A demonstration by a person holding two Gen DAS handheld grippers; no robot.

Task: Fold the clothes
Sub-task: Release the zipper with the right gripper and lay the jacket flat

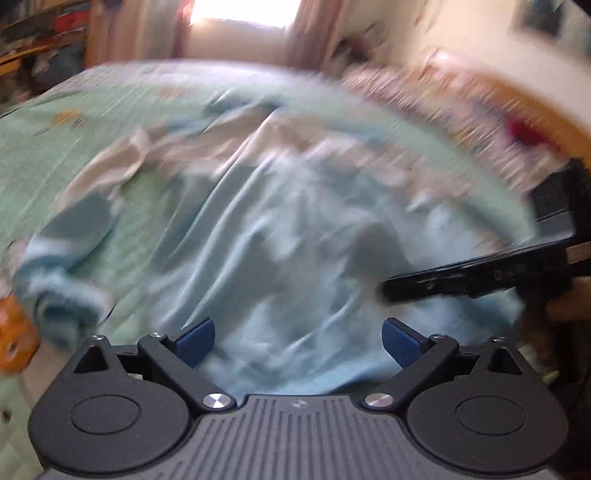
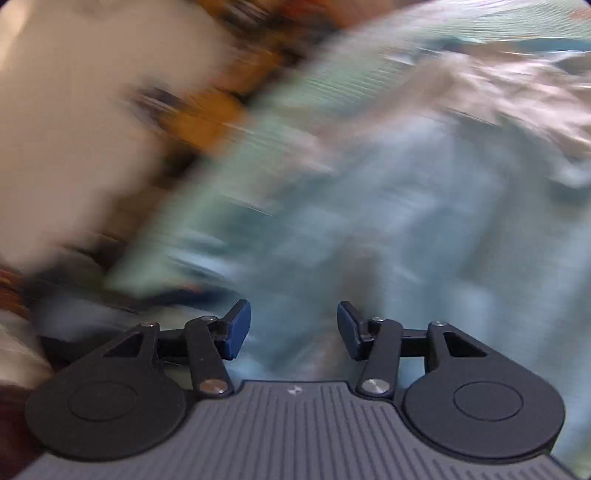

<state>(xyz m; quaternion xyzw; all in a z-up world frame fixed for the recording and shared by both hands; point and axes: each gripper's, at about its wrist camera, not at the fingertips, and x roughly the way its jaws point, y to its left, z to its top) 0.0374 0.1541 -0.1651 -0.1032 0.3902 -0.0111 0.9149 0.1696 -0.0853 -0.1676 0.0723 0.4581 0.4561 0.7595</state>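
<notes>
Blue-padded fingers of the left gripper stand wide apart with nothing between them, just above a crumpled light blue garment; it lies spread on the green-sheeted bed, one sleeve trailing toward the bed's left edge; right gripper hangs partly parted and empty over the same cloth; both views are blurred; bare sheet shows beyond the garment toward the window.
</notes>
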